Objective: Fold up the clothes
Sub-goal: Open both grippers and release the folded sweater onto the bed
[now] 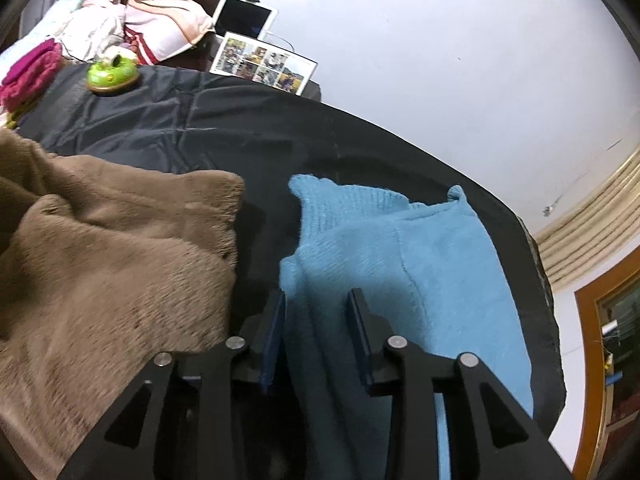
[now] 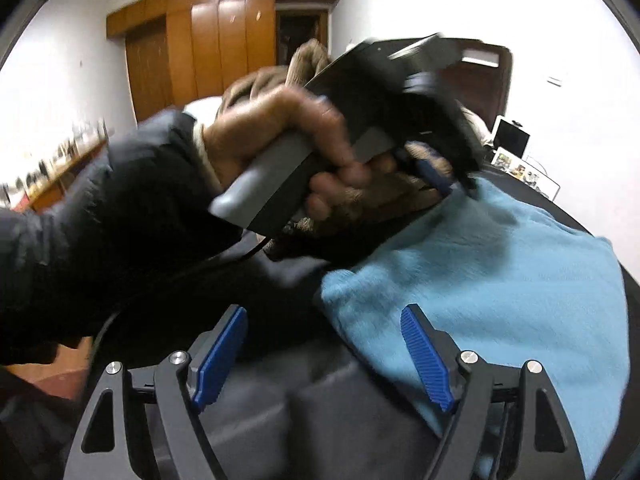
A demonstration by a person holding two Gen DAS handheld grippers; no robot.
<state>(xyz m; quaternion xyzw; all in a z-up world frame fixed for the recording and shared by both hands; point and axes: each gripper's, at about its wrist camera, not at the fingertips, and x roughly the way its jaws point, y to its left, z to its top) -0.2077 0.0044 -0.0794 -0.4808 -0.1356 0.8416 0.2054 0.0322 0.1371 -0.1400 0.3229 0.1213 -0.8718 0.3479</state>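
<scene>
Hovering with jaws parted and empty over the blue sweater (image 1: 420, 256): left gripper (image 1: 318, 300) and right gripper (image 2: 324, 316), brown fleece (image 1: 112, 240) beside.

a light blue sweater (image 1: 420, 264), a fuzzy brown blanket (image 1: 112, 248), a black bed cover (image 1: 200, 120), a lime green toy (image 1: 111, 74), a pink-striped pillow (image 1: 160, 24).

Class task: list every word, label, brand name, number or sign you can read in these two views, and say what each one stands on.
No text can be read in either view.
Photo sheet: a grid of pictures; any print is too small to read.
Tablet: dark screen, nothing shown.
Blue sweater, brown fleece: no label visible.
</scene>
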